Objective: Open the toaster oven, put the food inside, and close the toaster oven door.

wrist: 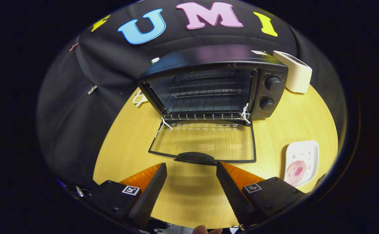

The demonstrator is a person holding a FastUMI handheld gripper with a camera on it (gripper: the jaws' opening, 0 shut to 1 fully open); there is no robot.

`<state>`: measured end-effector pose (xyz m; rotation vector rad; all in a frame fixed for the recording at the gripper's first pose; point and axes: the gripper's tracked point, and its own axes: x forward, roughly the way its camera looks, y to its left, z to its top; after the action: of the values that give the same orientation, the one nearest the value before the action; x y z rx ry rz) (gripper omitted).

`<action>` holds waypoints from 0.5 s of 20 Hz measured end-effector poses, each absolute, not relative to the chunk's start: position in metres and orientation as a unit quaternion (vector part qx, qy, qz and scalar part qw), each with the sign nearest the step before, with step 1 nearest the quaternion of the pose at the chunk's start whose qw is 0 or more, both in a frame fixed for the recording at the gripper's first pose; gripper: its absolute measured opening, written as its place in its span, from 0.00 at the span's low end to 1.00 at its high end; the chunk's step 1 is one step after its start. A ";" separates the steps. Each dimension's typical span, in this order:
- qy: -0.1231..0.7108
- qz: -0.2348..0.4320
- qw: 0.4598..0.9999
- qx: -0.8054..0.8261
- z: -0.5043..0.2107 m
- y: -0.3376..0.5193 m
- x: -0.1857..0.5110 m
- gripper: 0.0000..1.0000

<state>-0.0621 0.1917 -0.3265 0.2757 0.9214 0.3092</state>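
1. The toaster oven [213, 86] stands at the far middle of the round wooden worktop [189, 195], against the black cloth wall. Its glass door [205, 141] is folded fully down and lies flat on the worktop toward the near side, with its dark handle [195, 158] at the near edge.
2. Inside the open cavity a wire rack [205, 107] is visible and bare; no food is on it.
3. The claw [192, 172] hovers just near of the door handle. Its two fingers are spread wide with nothing between them except worktop, and they touch neither the handle nor the door.
4. The food, a round pink slice [296, 171], lies on a white tray [309, 152] to the right of the claw, near the worktop's right edge and well apart from the oven.
5. A white appliance [295, 71] stands just right of the oven at the far side; it has no part in the job.
6. Judgement: the opening step looks done, and the step in hand is fetching the food.
7. The next move calls for swinging the spread claw right to the tray, coming in low and pinching the thin slice by its edge without shoving the tray.
8. After that, the slice has to travel over the lowered door and onto the rack, staying clear of the white ties [245, 113] at the hinge corners.
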 end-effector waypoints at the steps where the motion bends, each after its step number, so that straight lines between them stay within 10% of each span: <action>1: 0.441 0.147 0.875 0.137 -0.323 0.179 -0.061 1.00; 10: 0.465 0.101 0.868 0.143 -0.313 0.023 -0.067 1.00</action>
<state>-0.0670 0.0230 -0.3129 0.2995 0.9723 0.2107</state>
